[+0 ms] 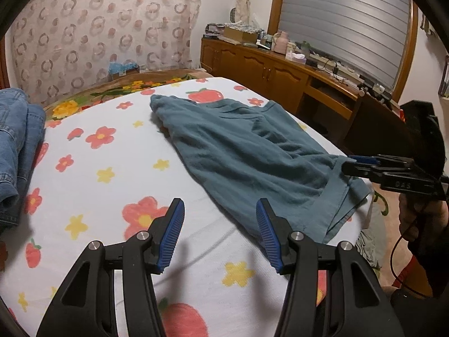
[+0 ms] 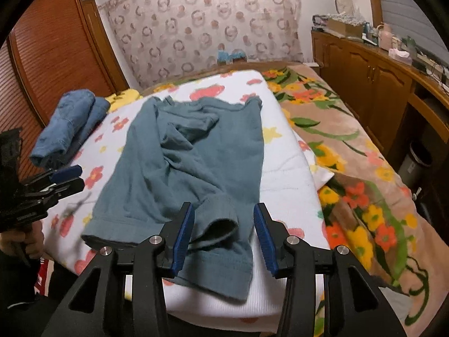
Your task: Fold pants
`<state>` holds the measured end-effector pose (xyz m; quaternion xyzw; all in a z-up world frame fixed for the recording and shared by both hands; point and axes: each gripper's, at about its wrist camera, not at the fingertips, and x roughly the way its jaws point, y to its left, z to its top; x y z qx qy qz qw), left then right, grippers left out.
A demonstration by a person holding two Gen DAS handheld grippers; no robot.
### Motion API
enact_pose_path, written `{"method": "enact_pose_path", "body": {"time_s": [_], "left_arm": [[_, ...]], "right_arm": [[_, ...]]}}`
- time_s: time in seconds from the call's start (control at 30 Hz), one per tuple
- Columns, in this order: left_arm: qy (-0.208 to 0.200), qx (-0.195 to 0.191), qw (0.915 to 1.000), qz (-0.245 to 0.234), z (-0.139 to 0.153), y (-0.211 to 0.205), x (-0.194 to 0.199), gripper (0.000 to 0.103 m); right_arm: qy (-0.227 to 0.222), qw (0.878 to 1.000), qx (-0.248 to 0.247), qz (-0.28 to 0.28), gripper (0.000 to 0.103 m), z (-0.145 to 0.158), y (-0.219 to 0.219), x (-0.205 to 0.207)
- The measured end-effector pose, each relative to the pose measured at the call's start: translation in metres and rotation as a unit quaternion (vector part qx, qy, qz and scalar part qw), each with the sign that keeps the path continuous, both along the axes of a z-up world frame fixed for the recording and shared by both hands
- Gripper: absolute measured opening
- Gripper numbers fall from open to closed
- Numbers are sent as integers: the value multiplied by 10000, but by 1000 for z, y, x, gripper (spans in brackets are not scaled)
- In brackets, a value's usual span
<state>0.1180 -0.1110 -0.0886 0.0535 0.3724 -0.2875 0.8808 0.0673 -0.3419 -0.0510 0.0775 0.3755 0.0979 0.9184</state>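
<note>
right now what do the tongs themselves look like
Both tongs, the left tongs and the right tongs, have black angular plastic arms with cut-out slots, silver round pivot bolts, and blue ribbed pads on the two fingers. A thin red cable hangs below the right one's handle.

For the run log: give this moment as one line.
stage: before first fold | pants: teal, spread rumpled on bed | left gripper: open, beside pants | right gripper: open over leg hem | jeans: folded, aside

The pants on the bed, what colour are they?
Plain teal-green pants; the right wrist view shows them best.
</note>
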Motion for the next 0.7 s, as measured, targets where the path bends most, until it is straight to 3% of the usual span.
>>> {"method": "enact_pose_path", "body": {"time_s": [0.03, 0.1, 0.13, 0.27, 0.57, 0.7], "left_arm": [[25, 0, 10000, -18, -2, -2, 0, 54], [66, 1, 10000, -44, -4, -5, -1, 54], [80, 9, 9999, -63, -6, -7, -2, 54], [105, 20, 9999, -107, -7, -10, -4, 54], [77, 25, 9999, -138, -4, -14, -5, 54], [77, 65, 9998, -161, -4, -20, -2, 54]], "right_arm": [[37, 10000, 29, 60, 21, -1, -1, 1], [-1, 9999, 118, 118, 6, 2, -4, -2], [-99, 9997, 189, 150, 5, 7, -7, -6], [-167, 9995, 185, 175, 5, 23, -12, -22], [157, 9997, -67, 197, 5, 19, -11, -33], [-20, 9999, -101, 72, 18, 29, -14, -30]]}}
